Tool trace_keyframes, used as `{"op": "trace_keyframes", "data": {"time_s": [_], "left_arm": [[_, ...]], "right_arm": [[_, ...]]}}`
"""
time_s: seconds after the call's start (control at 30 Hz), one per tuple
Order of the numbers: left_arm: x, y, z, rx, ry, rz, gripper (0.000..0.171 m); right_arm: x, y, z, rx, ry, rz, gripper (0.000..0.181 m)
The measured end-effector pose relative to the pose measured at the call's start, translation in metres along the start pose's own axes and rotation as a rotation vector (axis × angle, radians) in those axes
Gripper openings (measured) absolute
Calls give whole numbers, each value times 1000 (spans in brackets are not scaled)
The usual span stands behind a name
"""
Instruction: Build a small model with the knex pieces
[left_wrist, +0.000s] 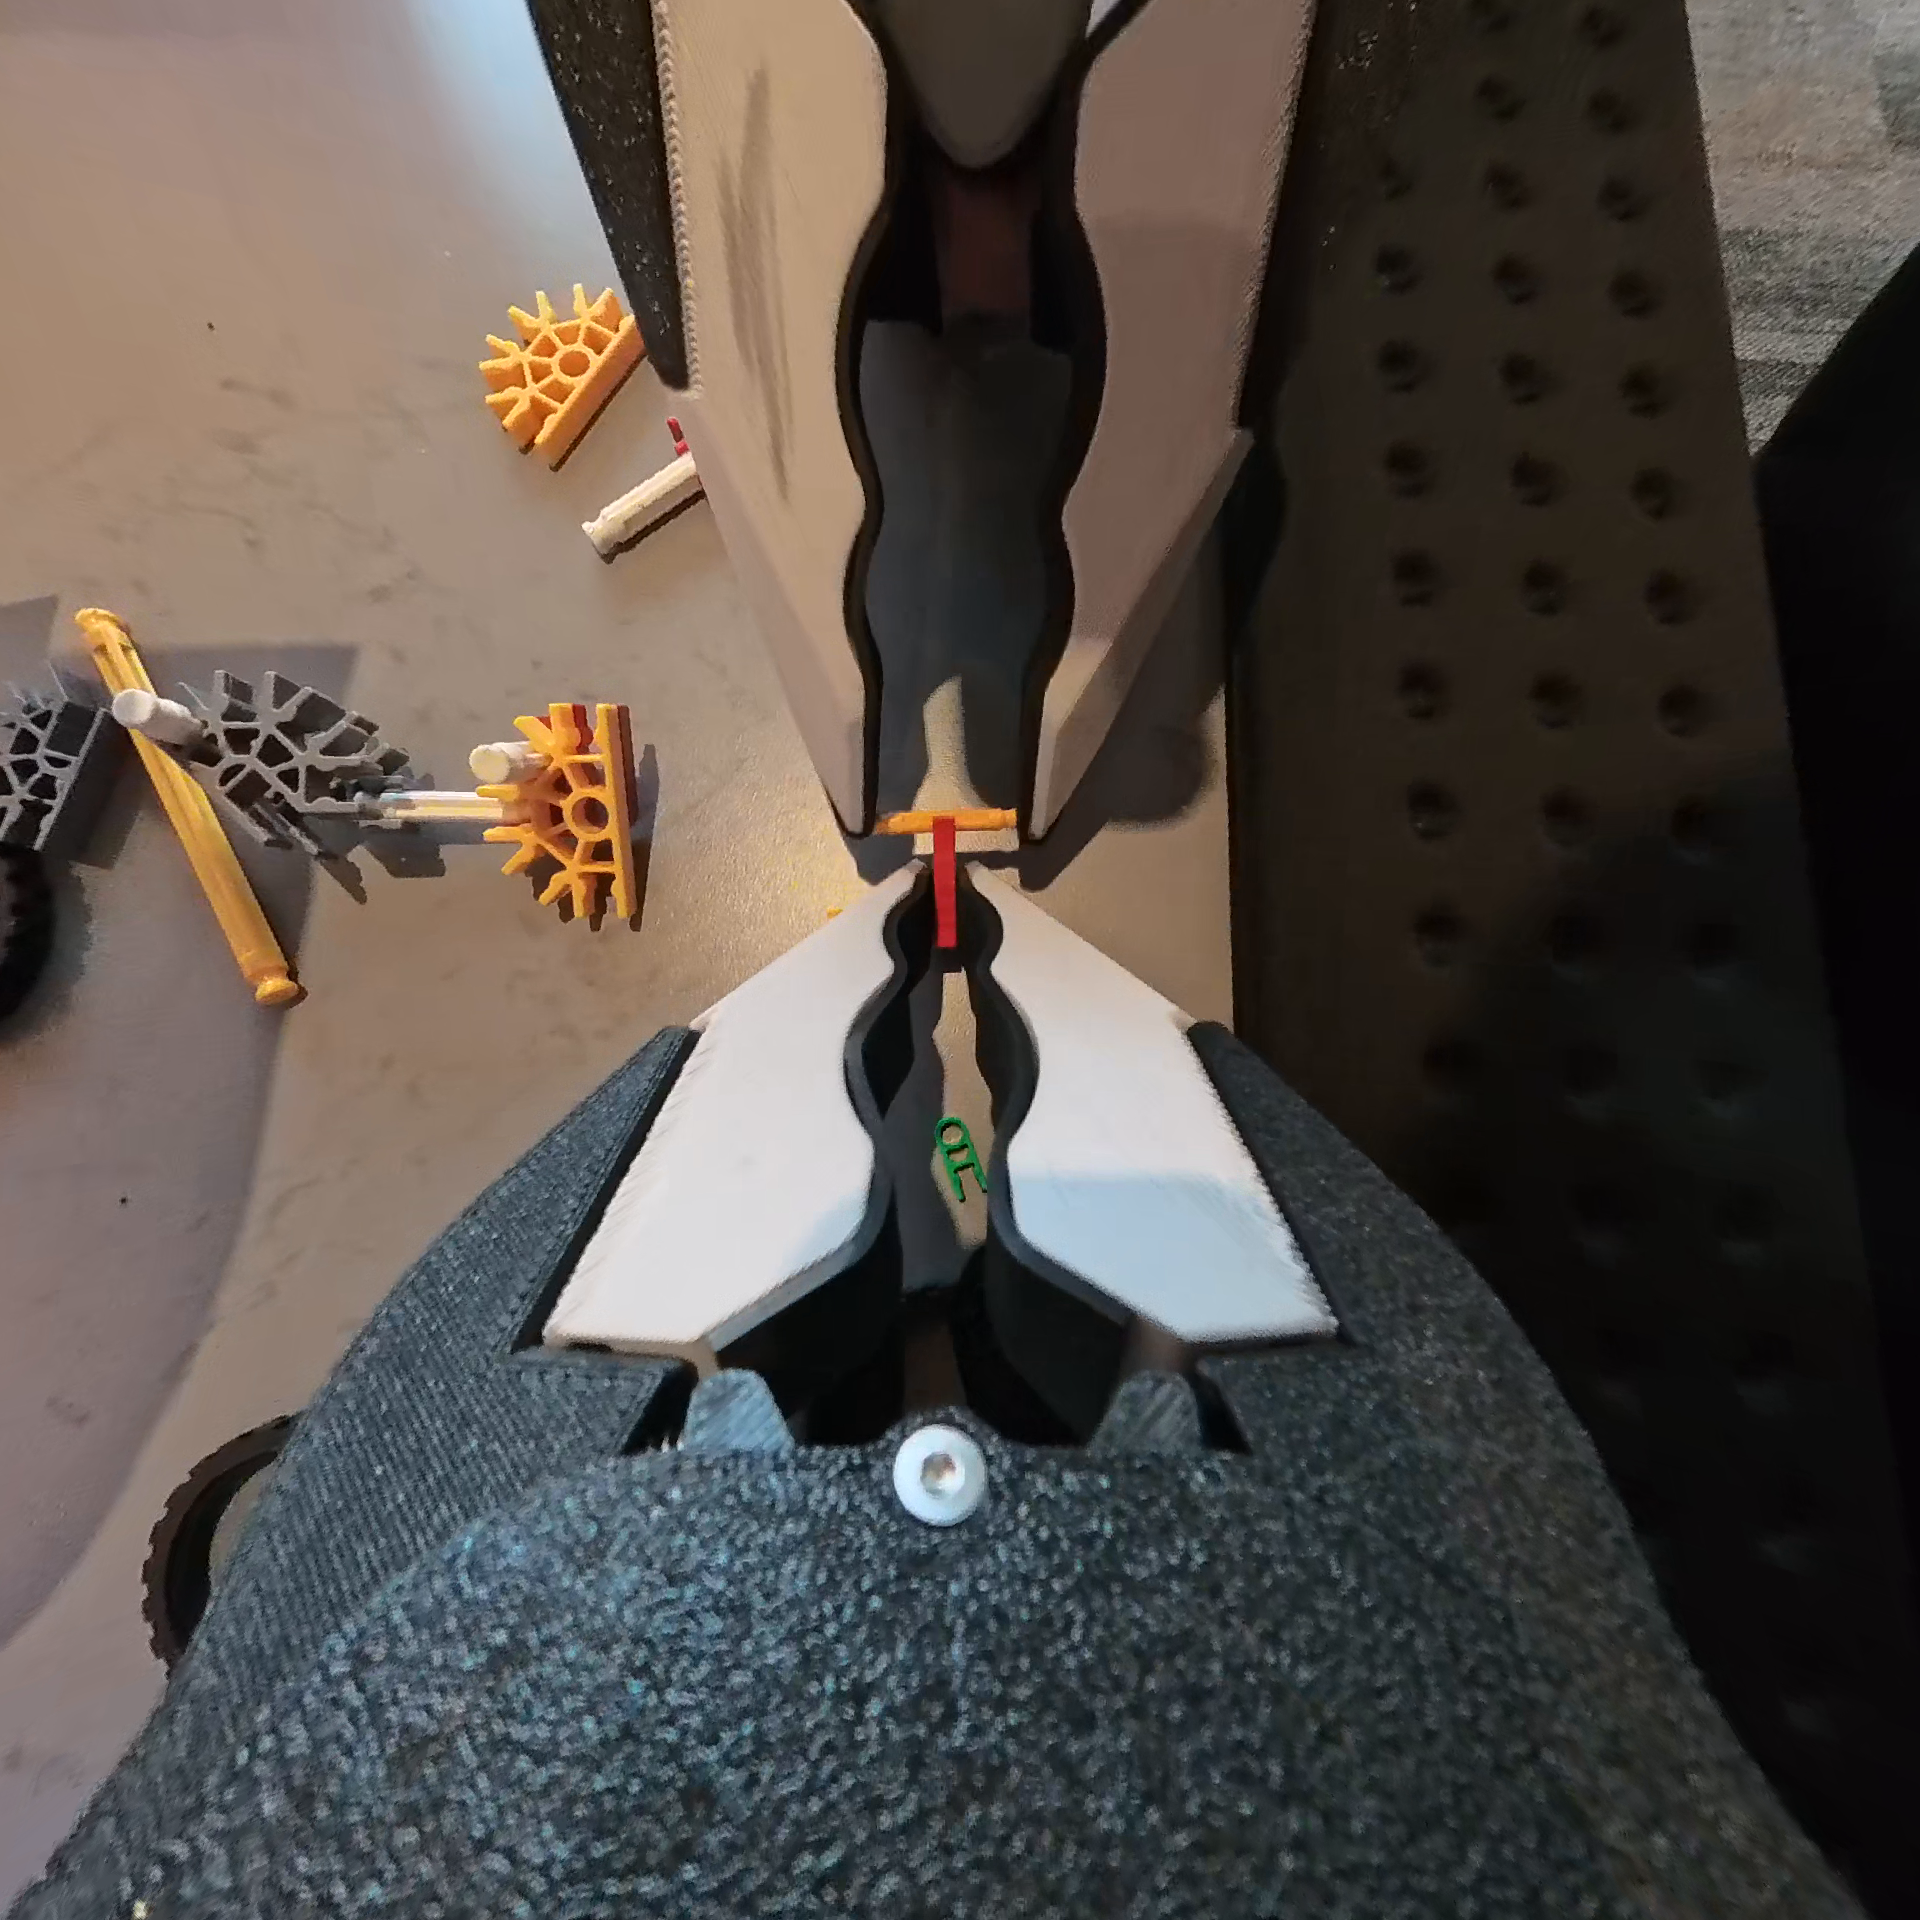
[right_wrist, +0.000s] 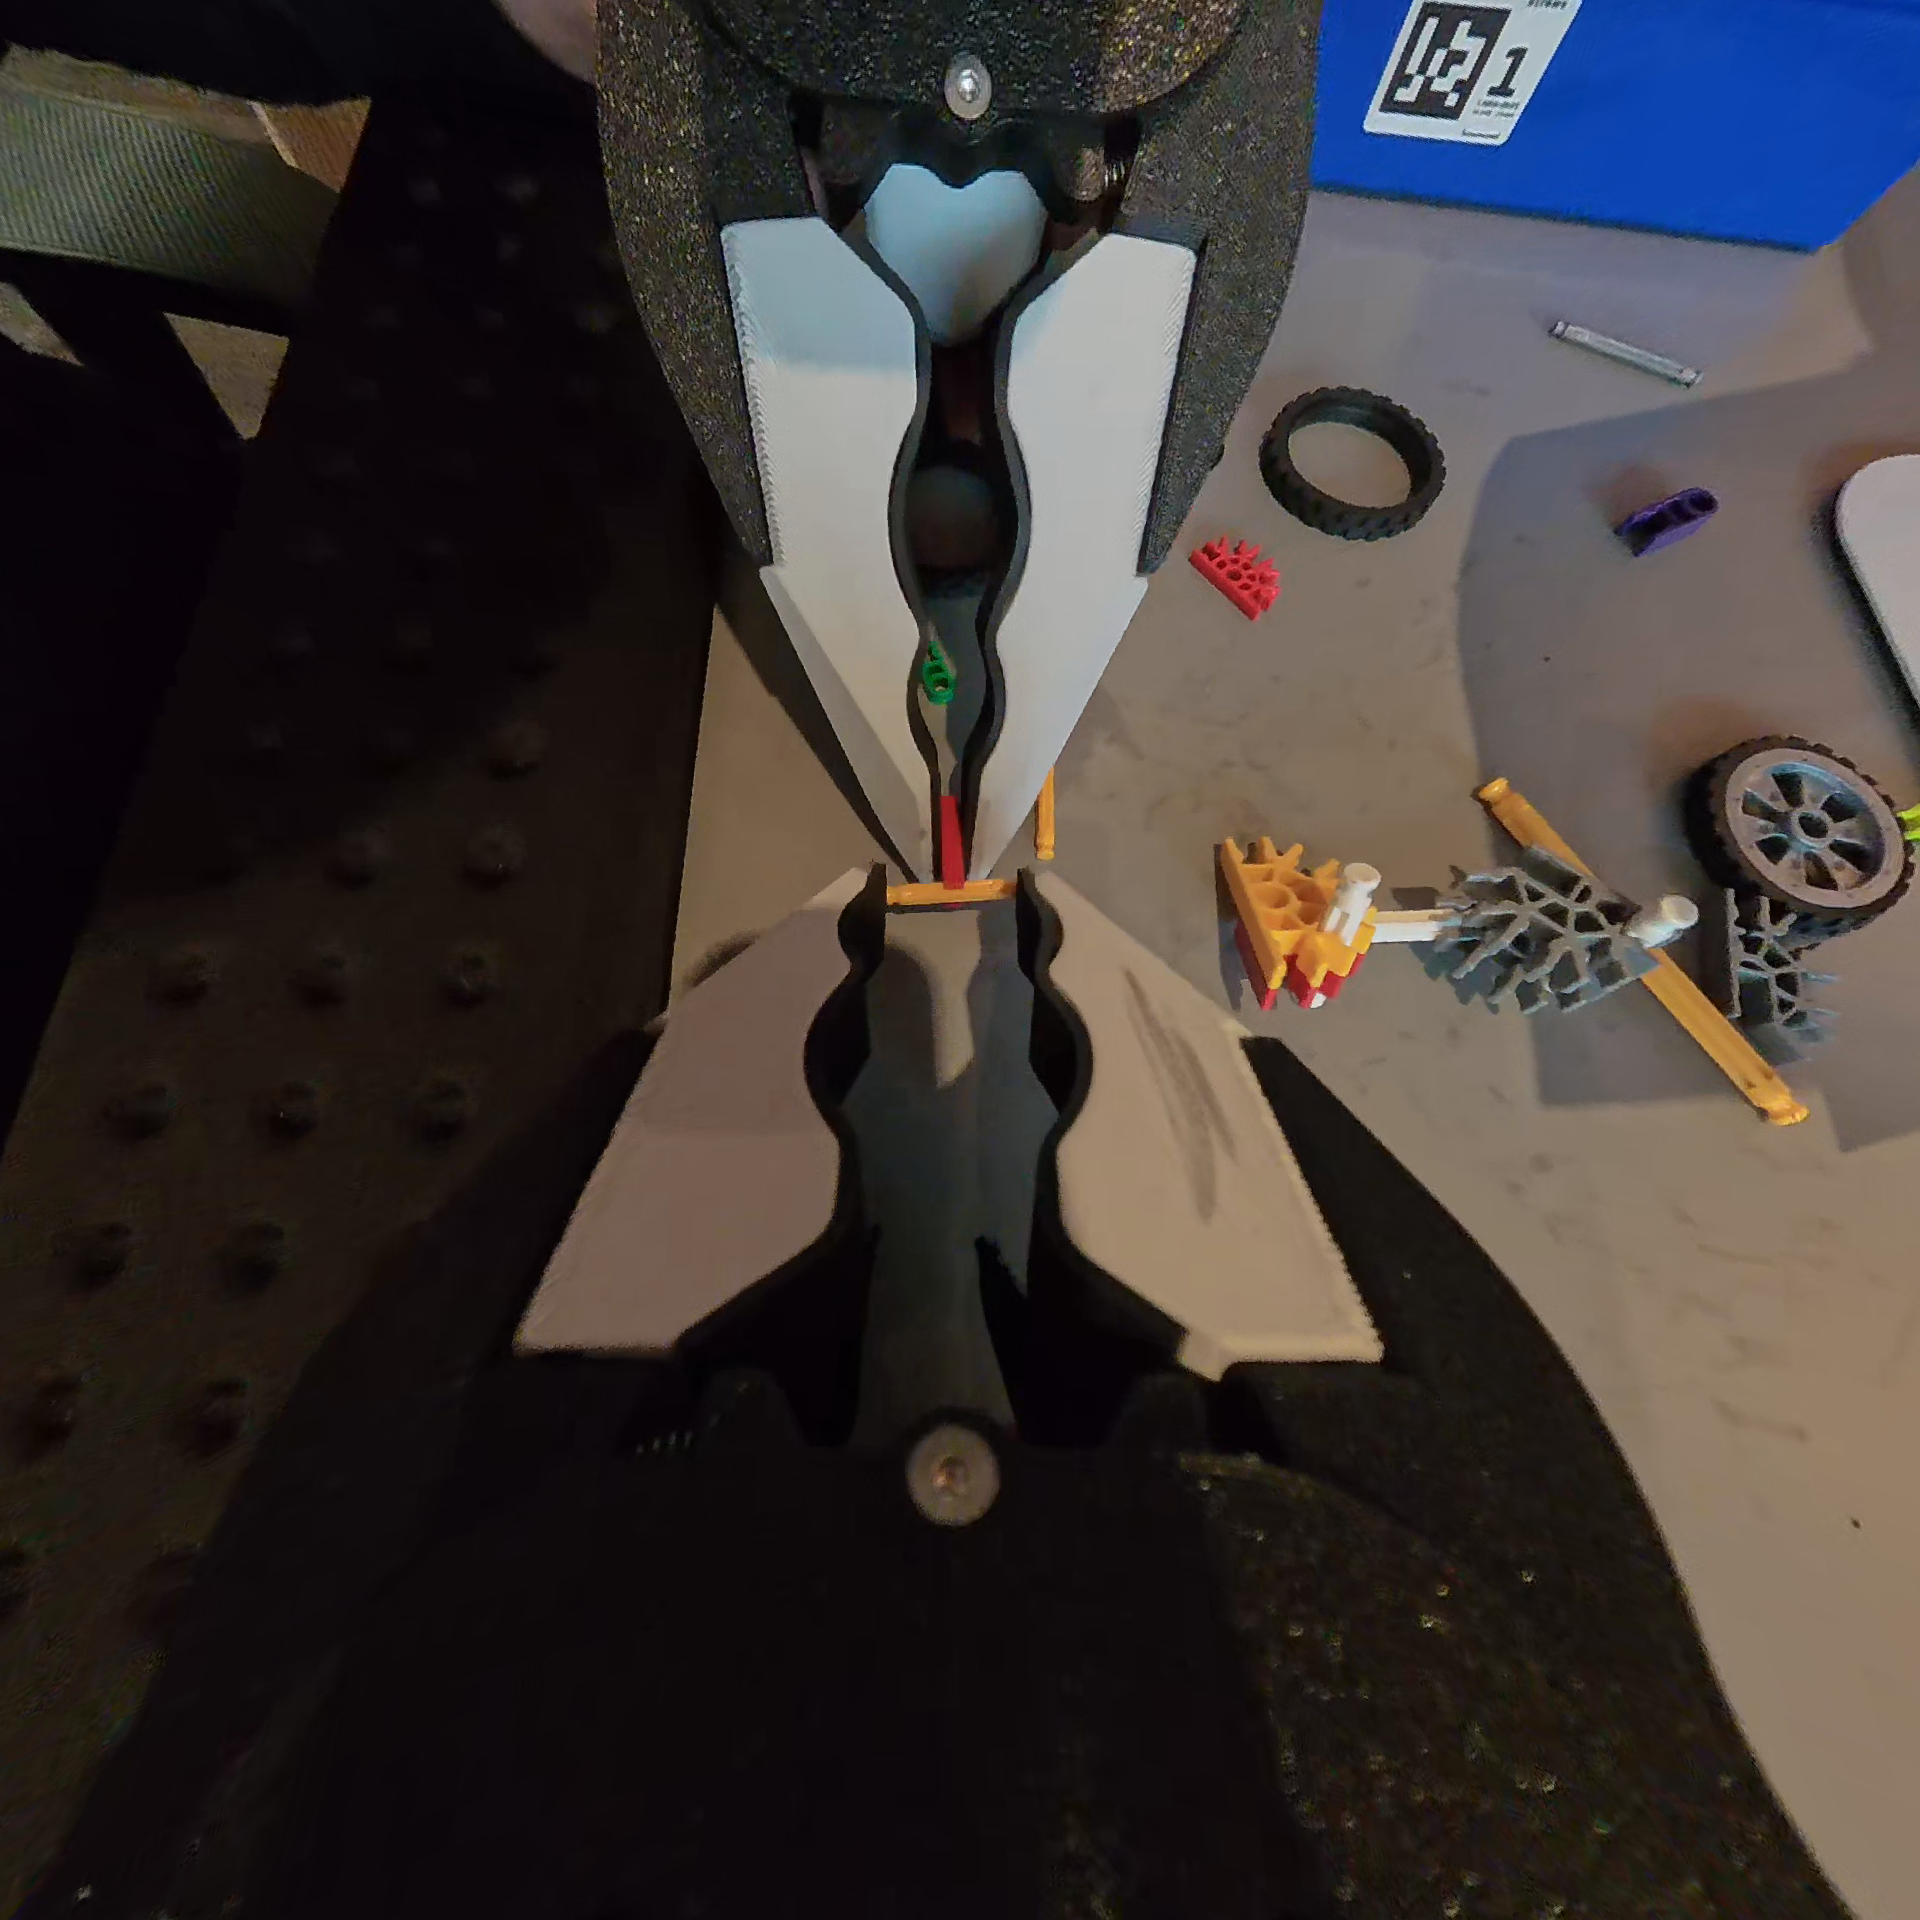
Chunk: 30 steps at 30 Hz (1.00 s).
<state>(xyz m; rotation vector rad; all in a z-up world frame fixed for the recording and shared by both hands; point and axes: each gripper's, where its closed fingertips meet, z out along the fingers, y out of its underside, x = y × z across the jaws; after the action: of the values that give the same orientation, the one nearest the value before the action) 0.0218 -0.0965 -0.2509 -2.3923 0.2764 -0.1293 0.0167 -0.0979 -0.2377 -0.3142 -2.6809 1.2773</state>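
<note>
Left gripper (left_wrist: 943, 883) pinching red piece (left_wrist: 944, 883), right gripper (right_wrist: 951, 891) clamping orange rod (right_wrist: 951, 891), joint half-hidden

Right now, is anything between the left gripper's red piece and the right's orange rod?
Nothing visible. The red piece in the left gripper meets the middle of the orange rod in the right gripper.

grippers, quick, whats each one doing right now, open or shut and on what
Left hand-held gripper: shut on the small flat red plastic connector.
Right hand-held gripper: shut on the short thin orange plastic rod, gripped end to end.
</note>
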Motion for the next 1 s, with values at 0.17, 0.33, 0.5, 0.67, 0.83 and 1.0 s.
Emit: {"op": "trace_keyframes", "data": {"time_s": [0.17,0.33,0.5,0.67,0.83,1.0], "left_arm": [[0,0,0,12,-1,-3,1],[0,0,0,23,-6,1,1],[0,-1,0,38,6,-10,1],[0,-1,0,33,-5,-3,1],[0,-1,0,23,-30,-5,1],[0,-1,1,23,-41,-11,2]], "right_arm": [[0,-1,1,1,3,-3,23],[-1,-1,2,0,13,-22,23],[-1,-1,3,2,15,-37,2],[-2,-4,-2,30,8,-26,4],[1,-1,-8,40,14,-17,4],[5,-2,-17,71,34,-11,5]]}}
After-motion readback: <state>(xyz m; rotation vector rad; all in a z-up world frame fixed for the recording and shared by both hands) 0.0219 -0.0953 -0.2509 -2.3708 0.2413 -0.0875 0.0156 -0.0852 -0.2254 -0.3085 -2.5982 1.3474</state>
